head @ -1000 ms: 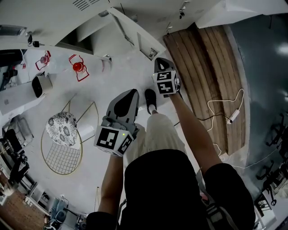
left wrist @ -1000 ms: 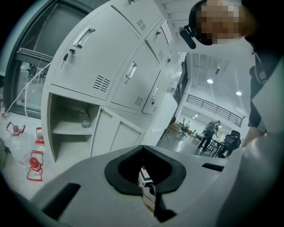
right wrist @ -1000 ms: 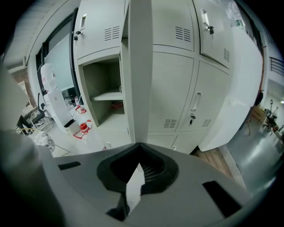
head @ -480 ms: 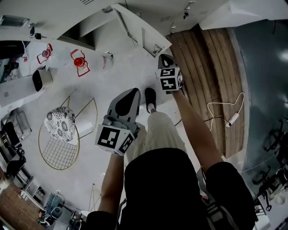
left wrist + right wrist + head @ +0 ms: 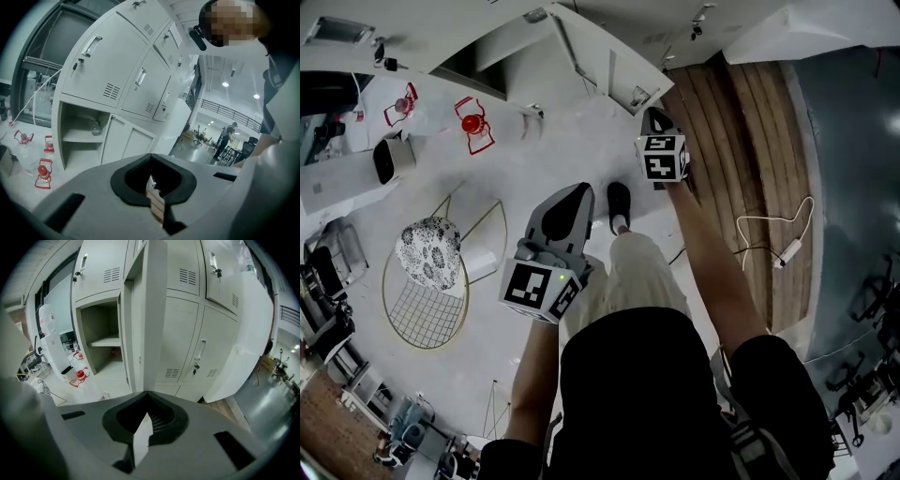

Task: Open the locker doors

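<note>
Locker doors [image 5: 185,341] fill the right gripper view: painted sheet-metal panels in a pale bank standing on the floor ahead of the person. One lower door [image 5: 149,310] already stands swung out, edge-on, beside its bare compartment [image 5: 101,341], and the doors to its right are closed. These panels look light and stiff, likely to swing freely on their hinges once unlatched, though the thin free edge may flex or rattle if pushed off-centre. The paint looks smooth, so a pinch on the flat face would probably slip. The sensible hold is the vertical pull handle [image 5: 200,349] on the latch side, with a small key [image 5: 194,366] hanging just below it that may need a turn first. The right gripper [image 5: 149,420] has its jaws pressed together on nothing and is aimed down toward the cabinet's base. The left gripper [image 5: 151,180] is likewise closed and empty, facing the bank's other closed doors [image 5: 101,65] from further off.
</note>
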